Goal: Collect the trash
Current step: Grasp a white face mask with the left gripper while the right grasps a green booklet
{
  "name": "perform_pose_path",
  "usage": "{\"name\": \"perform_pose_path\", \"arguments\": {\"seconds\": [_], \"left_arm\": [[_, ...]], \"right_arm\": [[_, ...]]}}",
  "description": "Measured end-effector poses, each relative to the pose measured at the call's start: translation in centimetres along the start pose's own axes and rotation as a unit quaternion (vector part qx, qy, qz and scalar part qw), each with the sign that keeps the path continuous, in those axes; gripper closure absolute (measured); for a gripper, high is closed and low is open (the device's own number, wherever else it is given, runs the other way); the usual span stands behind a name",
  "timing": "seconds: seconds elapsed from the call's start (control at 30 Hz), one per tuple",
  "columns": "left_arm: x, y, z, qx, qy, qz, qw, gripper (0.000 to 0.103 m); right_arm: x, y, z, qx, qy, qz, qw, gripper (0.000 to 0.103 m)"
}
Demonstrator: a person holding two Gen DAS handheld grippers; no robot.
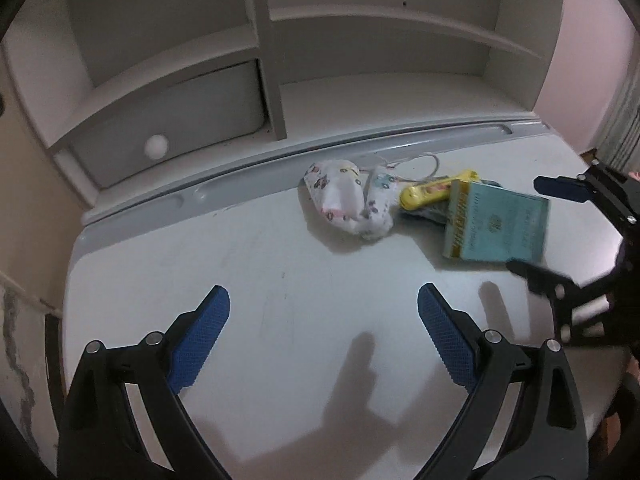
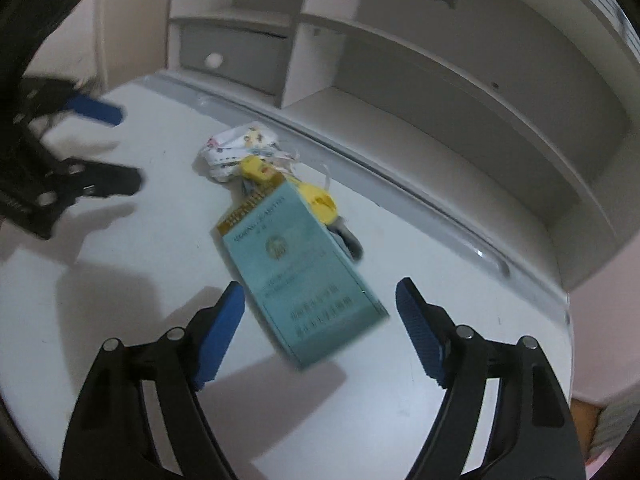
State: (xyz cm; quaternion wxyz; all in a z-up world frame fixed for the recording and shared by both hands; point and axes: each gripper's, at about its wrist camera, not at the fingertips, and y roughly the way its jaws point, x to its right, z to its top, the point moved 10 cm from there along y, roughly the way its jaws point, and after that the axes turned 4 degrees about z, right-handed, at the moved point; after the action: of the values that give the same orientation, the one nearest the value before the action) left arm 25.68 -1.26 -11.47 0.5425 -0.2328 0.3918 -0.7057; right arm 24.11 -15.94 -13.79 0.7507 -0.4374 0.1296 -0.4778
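A teal box with a gold edge lies on the white desk, also in the left wrist view. Behind it lie a yellow wrapper, also seen from the left, and a crumpled printed white wrapper, also seen from the right. My right gripper is open, its fingers on either side of the box's near end, not touching it. It shows at the right of the left wrist view. My left gripper is open and empty over bare desk, left of the trash.
A white shelf unit with a grey drawer and round knob stands behind the desk. A grey rail runs along the desk's back edge. A pink wall is on the right.
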Motion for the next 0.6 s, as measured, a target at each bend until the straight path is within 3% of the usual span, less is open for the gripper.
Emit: {"name": "perform_pose_path", "arguments": {"seconds": [0.13,0.23,0.27,0.3,0.37,0.47,0.6], "left_arm": [[0.5,3.4,1.8,-0.007,0.012,-0.012,0.9998,0.011],[0.8,5.1,2.3,-0.02,0.008,-0.012,0.9997,0.011],[1.0,5.4,2.4,-0.022,0.008,-0.014,0.9996,0.011],[1.2,5.5,2.4,-0.022,0.009,-0.017,0.9996,0.011],[1.4,5.6,2.6,-0.018,0.011,-0.02,0.9996,0.011],[1.5,5.9,3.0,-0.016,0.005,-0.022,0.9996,0.011],[1.9,6.4,3.8,-0.018,0.006,-0.023,0.9996,0.011]], "right_arm": [[-0.3,1.2,0.0,-0.009,-0.01,0.001,1.0,0.026],[-0.2,0.6,-0.1,0.001,-0.008,0.001,1.0,0.032],[-0.1,-0.1,0.0,0.011,0.006,0.013,1.0,0.041],[0.0,-0.5,0.0,0.016,0.018,0.022,0.999,0.063],[0.8,-2.1,0.4,0.032,0.065,0.054,0.996,0.08],[1.5,-2.8,0.1,0.032,0.098,0.077,0.992,0.084],[0.6,-3.0,-0.4,0.02,0.087,0.088,0.992,0.082]]}}
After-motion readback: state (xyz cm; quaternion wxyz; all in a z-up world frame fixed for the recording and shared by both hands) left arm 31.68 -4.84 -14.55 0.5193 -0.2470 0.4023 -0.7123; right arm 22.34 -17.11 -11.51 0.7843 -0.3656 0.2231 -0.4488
